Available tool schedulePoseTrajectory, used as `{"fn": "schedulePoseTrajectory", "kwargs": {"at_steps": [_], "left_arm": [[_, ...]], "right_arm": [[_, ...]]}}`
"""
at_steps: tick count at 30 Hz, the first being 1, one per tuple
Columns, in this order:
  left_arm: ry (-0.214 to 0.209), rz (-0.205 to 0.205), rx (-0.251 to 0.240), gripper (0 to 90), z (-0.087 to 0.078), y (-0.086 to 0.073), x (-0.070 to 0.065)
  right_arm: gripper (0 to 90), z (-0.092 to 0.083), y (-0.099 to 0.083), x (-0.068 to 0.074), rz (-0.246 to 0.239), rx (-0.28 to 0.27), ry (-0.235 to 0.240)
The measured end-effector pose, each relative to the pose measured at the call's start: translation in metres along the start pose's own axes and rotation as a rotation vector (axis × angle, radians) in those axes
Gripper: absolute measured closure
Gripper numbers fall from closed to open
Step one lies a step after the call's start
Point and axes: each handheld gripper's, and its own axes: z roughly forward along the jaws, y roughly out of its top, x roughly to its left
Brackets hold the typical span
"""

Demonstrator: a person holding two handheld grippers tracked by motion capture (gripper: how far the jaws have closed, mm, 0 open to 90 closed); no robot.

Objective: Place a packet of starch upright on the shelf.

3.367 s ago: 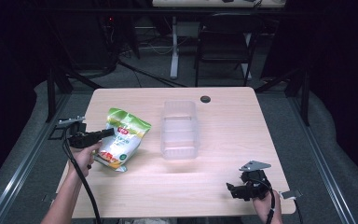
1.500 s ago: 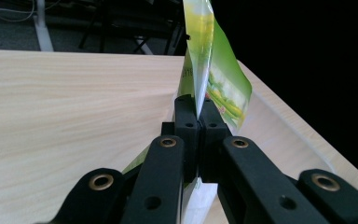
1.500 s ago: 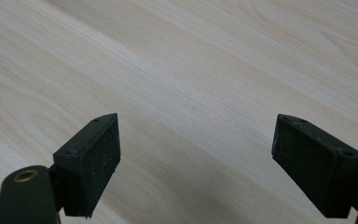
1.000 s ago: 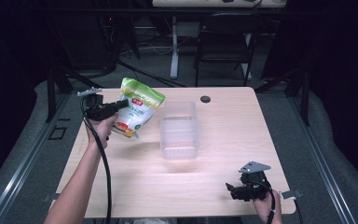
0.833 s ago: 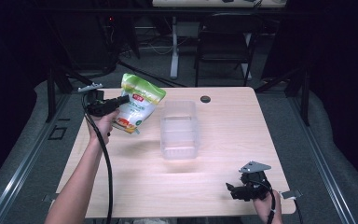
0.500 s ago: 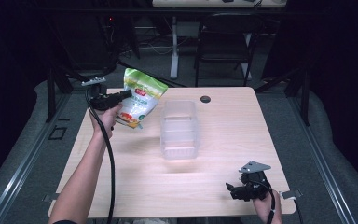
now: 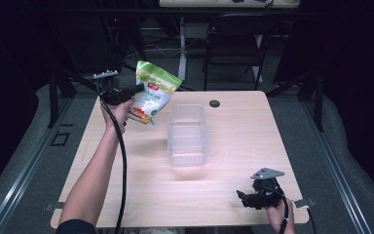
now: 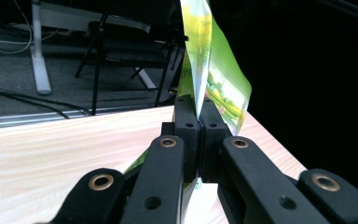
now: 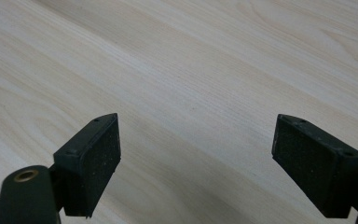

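A green and white snack bag (image 7: 152, 92) hangs in the air above the table's far left part, just left of a clear plastic bin (image 7: 188, 135). My left gripper (image 7: 139, 88) is shut on the bag's edge. In the left gripper view the two black jaws press together on the thin bag (image 8: 212, 70), which rises above them. My right gripper (image 7: 241, 197) rests near the table's front right corner, held by a hand. Its pads (image 9: 95, 154) stand wide apart over bare wood with nothing between them.
The light wooden table (image 7: 126, 190) has a small black round cap (image 7: 215, 103) near its far edge. A dark chair (image 7: 233, 48) and desk legs stand beyond the table. Cables trail from both grippers.
My left gripper has lifted the bag off the table and carried it up, back and rightward toward the bin. The right gripper has stayed put.
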Motion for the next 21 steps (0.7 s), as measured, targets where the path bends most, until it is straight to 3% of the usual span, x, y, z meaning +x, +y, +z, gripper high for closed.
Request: {"fn": "schedulePoseTrajectory", "kwargs": {"at_steps": [7, 11, 21], "left_arm": [[-0.019, -0.004, -0.016, 89.0, 0.011, 0.008, -0.007], [-0.036, 0.023, -0.023, 89.0, 0.018, 0.012, -0.014], [-0.064, 0.011, -0.018, 89.0, 0.042, 0.011, -0.024]], "right_arm": [[14.7, 0.001, 0.000, 0.000, 0.004, -0.012, -0.003], [14.8, 0.000, 0.000, -0.001, 0.001, -0.009, 0.002], [14.6, 0.000, 0.001, 0.000, -0.003, -0.005, 0.003]]}}
